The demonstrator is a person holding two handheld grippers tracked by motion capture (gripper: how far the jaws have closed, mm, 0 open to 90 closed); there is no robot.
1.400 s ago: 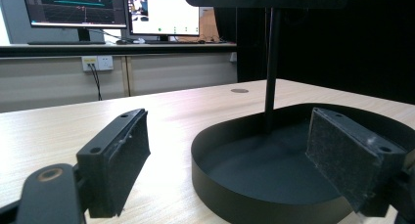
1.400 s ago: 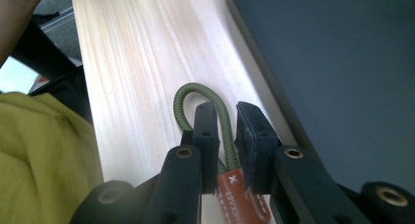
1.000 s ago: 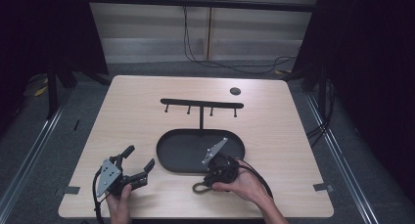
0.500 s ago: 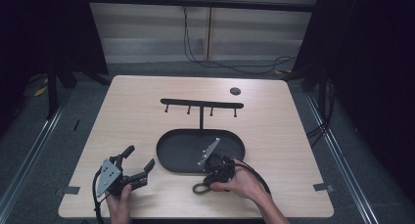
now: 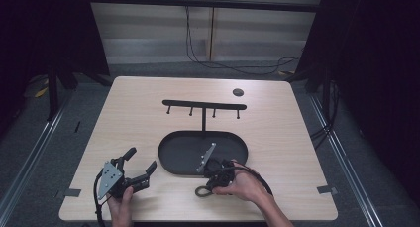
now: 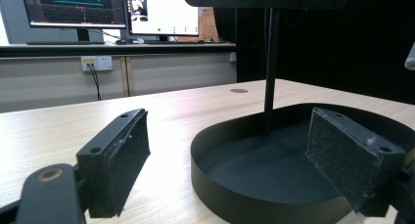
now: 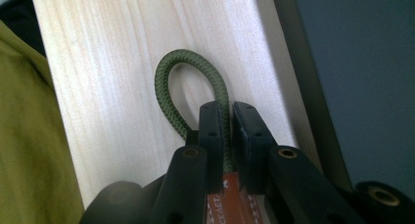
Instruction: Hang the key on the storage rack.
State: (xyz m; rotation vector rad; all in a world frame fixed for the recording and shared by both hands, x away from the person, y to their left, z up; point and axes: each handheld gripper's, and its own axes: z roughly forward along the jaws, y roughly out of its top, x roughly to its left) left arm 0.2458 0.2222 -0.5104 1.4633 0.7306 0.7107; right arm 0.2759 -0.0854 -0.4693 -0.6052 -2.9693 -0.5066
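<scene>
A green braided cord loop (image 7: 169,82) lies over the light wooden table, joined to a brown leather tag (image 7: 230,194). My right gripper (image 7: 229,111) is shut on the cord just above the tag. From above, that gripper (image 5: 206,186) sits by the front edge of the black oval tray (image 5: 168,160), and the loop (image 5: 201,192) pokes out toward the table's front. My left gripper (image 5: 141,158) rests at the front left, open, with nothing between its pads (image 6: 122,150). It looks toward the tray (image 6: 235,194).
A black rack (image 5: 204,105) with several small hooks rises on a pole (image 6: 270,62) from the tray's back. A small dark disc (image 5: 238,92) lies at the far right of the table. Monitors stand beyond the table in the left gripper view.
My right gripper has edged slightly to the left along the tray's front edge, still holding the cord. The left gripper has stayed put.
</scene>
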